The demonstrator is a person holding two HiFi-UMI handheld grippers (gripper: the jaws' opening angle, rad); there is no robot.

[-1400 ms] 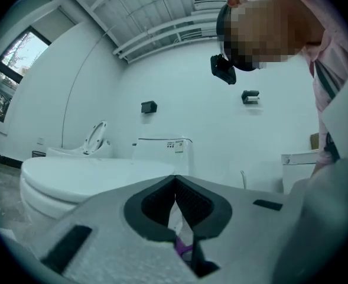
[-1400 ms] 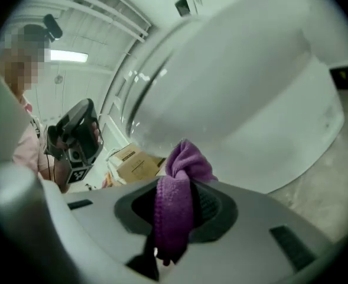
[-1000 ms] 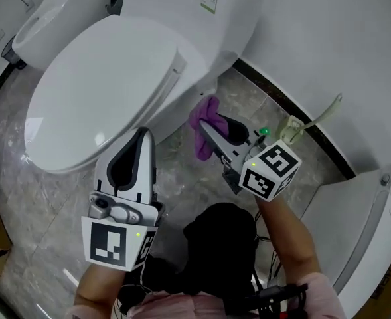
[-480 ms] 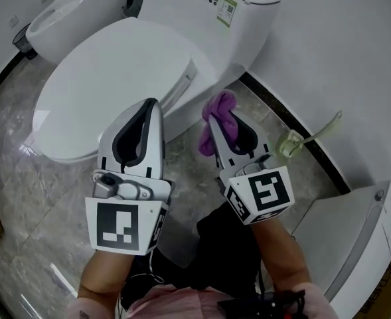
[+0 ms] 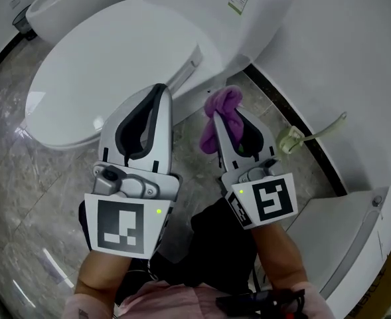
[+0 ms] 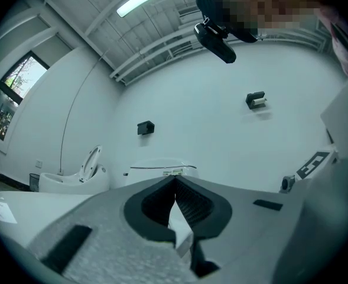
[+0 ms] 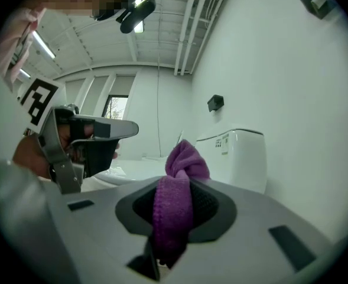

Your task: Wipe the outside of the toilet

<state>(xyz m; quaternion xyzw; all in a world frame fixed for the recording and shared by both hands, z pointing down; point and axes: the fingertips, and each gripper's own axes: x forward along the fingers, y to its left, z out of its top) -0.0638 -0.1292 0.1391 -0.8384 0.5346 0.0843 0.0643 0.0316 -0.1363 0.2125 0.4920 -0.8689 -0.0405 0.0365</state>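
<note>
Cloth [image 5: 223, 102] first: purple, bunched up, clamped tight by the right gripper [image 5: 220, 119]. Its jaws are closed on it, with a tuft poking out past the tips and a strip trailing back between them. That gripper hangs over the marble floor [image 5: 22, 178], aimed at the side of the toilet [image 5: 205, 78], just below the seat edge. Cloth and porcelain are near each other; whether they touch, I cannot tell.

Over to the left gripper [image 5: 158, 90]: jaws pressed together, nothing between them, tips pointing at the near edge of the closed lid [image 5: 109, 65]. Both grippers sit side by side, pointing the same way.

Behind the lid stands the tank [image 5: 248, 2], backed against the white wall [image 5: 354, 45]. A second toilet [image 5: 62, 5] sits at the far left.
</note>
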